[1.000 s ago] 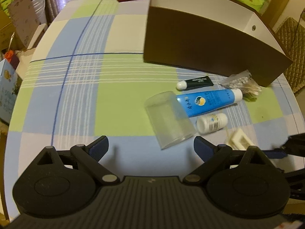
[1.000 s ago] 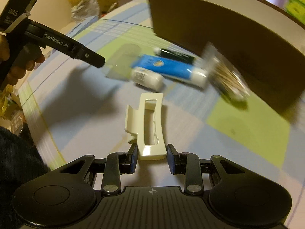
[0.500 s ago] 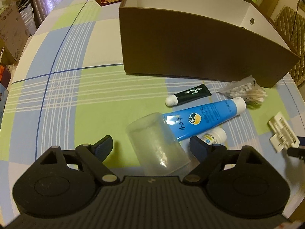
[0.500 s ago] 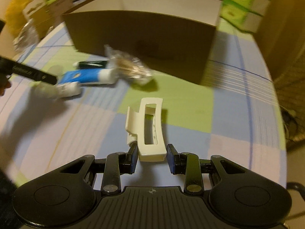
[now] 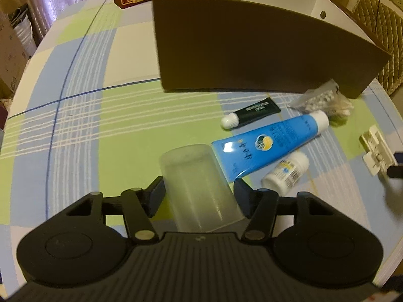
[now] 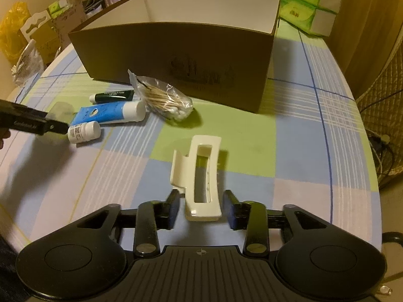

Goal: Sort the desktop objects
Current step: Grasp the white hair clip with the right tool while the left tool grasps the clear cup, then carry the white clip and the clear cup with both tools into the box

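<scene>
Left tool [image 5: 199,193] pinches the clear cup [image 5: 199,186], right tool [image 6: 201,210] gapes around the white hair clip [image 6: 201,176]; tubes, pill bottle [image 6: 84,131], swab bag [image 6: 163,98] lie on the bench [image 6: 289,151], brown box [image 6: 181,50] interior unseen: early.

Little can be read. The black tube [image 5: 254,112] carries a line of pale lettering, too blurred to make out. The blue tube [image 5: 269,143] bears white characters and a round emblem, unreadable. The small white bottle [image 6: 84,131] shows a printed label with a square code, its text illegible.
</scene>
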### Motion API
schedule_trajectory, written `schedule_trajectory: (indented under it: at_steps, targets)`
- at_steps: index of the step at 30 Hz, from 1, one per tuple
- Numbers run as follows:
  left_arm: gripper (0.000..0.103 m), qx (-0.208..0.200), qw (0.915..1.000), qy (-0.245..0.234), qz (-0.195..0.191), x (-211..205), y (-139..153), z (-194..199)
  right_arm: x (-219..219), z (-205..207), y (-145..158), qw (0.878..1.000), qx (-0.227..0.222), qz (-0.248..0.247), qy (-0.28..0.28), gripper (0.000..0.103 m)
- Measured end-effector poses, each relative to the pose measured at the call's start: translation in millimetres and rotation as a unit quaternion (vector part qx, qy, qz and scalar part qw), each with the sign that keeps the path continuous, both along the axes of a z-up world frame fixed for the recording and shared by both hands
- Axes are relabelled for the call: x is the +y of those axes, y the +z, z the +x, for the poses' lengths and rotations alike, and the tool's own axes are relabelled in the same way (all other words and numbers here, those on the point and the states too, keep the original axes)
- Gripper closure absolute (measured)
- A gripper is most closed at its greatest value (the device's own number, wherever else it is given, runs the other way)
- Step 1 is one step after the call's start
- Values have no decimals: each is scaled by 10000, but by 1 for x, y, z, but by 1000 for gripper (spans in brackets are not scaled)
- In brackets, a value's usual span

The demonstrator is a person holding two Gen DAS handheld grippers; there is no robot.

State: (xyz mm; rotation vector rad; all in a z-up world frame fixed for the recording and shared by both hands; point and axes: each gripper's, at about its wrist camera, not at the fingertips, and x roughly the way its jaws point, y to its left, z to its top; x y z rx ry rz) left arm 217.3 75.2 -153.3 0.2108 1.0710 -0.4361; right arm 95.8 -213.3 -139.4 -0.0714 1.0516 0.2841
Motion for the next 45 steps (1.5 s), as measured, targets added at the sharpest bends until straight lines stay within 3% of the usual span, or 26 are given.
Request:
schedule_trajectory:
  at_steps: [3, 9, 15, 18, 19, 26, 31, 37, 39, 45]
  targets:
    - [48, 31, 10000, 5, -1, 14, 1, -5, 0, 0, 2, 10000, -49, 8, -20, 48]
    - [42, 141, 9998, 128, 71, 34, 3, -15, 3, 4, 3, 10000, -88, 38, 11, 37]
    - [39, 154, 9994, 319, 61, 32, 1, -10, 10, 10, 0, 9999, -82, 36, 92, 32]
    - [46, -18, 9994, 102, 323, 19, 0, -9, 13, 13, -1, 9999, -88, 35, 76, 32]
    - [56, -63, 9995, -19, 306, 15, 1, -9, 14, 15, -2, 9999, -90, 32, 76, 32]
    - [56, -63, 9997, -71, 212, 4, 2, -7, 19, 23, -7, 9999, -64, -89, 39, 32]
    - [56, -52, 9997, 3, 248, 6, 4, -5, 20, 27, -12, 9997, -14, -221, 33, 33]
    - [56, -37, 9997, 53, 251, 8, 5, -6, 21, 30, -16, 9996, 68, -283, 48, 51]
    - [56, -39, 9997, 58, 253, 8, 5, -6, 23, 30, -18, 9994, 110, -311, 86, 63]
    - [56, -21, 9997, 53, 243, 8, 6, -8, 26, 29, -16, 9993, 164, -289, 170, 65]
